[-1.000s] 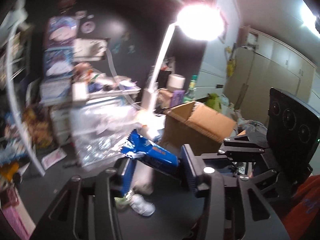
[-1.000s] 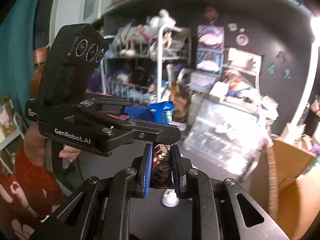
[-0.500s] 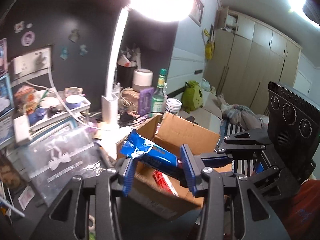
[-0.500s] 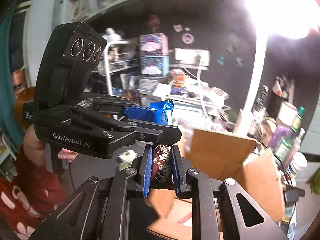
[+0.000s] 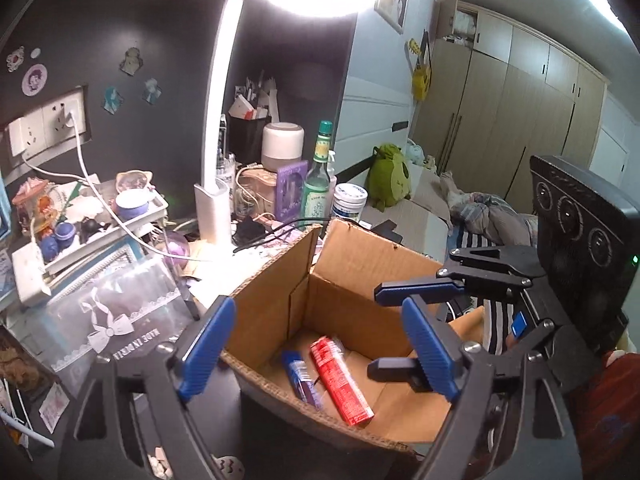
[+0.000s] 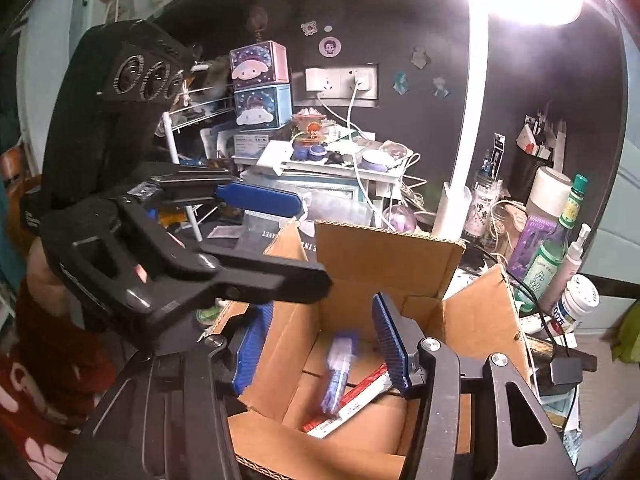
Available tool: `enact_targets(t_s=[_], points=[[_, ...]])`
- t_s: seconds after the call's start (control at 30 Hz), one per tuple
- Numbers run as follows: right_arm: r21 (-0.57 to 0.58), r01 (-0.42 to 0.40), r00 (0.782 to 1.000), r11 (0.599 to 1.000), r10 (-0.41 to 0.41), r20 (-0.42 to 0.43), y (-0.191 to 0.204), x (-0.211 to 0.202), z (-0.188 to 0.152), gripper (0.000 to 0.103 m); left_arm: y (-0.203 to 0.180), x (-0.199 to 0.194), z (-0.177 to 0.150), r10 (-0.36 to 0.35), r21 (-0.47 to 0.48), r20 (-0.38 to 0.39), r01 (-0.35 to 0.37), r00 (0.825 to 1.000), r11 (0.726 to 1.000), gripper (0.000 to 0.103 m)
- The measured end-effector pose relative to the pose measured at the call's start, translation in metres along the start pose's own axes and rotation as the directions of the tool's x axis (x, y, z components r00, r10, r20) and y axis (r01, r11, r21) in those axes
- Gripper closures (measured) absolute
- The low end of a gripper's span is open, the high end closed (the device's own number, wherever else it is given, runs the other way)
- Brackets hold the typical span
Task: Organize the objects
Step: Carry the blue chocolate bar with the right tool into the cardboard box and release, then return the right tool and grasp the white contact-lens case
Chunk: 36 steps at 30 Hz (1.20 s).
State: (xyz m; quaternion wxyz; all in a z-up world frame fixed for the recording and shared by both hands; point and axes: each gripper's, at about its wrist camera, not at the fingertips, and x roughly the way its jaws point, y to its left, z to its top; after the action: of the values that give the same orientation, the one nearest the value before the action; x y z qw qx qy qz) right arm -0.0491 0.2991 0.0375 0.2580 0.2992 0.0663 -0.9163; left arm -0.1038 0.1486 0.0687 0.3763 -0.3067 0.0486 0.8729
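Below, both ribbed blue tongs (image 5: 316, 344) (image 6: 324, 344) just opened, empty, over corrugated cardboard box (image 5: 360, 256), glossy wrappers inside.

- My left gripper (image 5: 318, 346): matt black plastic, ribbed blue pads (image 5: 208, 346).
- Cardboard box (image 5: 360, 276) below it: rough brown corrugated card.
- Inside the box: glossy red packet (image 5: 340, 378), shiny blue wrapper (image 5: 298, 376).
- Behind the box: glossy green glass bottle (image 5: 318, 178).

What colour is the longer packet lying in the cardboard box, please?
Red with white print; the longer packet shows best in the left wrist view, inside the cardboard box.
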Motion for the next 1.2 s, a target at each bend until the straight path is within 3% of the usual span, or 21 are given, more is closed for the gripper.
enact_targets(t_s=[0.27, 0.47, 0.73, 0.97, 1.2], points=[[-0.008, -0.017, 1.0, 1.0, 0.017, 0.013, 0.011, 0.0, 0.005, 0.055, 0.015, -0.042, -0.015, 0.063, -0.022, 0.069, -0.061, 0.996, 0.998, 0.019], [-0.08, -0.124, 0.99, 0.989, 0.129, 0.055, 0.058, 0.0, 0.011, 0.055, 0.038, -0.084, -0.044, 0.161, -0.065, 0.122, -0.154, 0.979, 0.986, 0.018], [-0.155, -0.278, 0.96, 0.948, 0.273, -0.053, 0.139, 0.041, 0.0, 0.055, 0.081, -0.113, -0.109, 0.259, -0.157, 0.115, -0.24, 0.959, 0.958, 0.017], [-0.12, -0.27, 0.953, 0.955, 0.247, -0.176, 0.168, 0.098, -0.033, 0.055, 0.111, -0.112, -0.168, 0.294, -0.22, 0.03, -0.281, 0.955, 0.934, 0.017], [-0.076, -0.153, 0.957, 0.985, 0.129, -0.259, 0.161, 0.154, -0.068, 0.055, 0.131, -0.103, -0.209, 0.281, -0.274, -0.053, -0.285, 0.958, 0.919, 0.018]])
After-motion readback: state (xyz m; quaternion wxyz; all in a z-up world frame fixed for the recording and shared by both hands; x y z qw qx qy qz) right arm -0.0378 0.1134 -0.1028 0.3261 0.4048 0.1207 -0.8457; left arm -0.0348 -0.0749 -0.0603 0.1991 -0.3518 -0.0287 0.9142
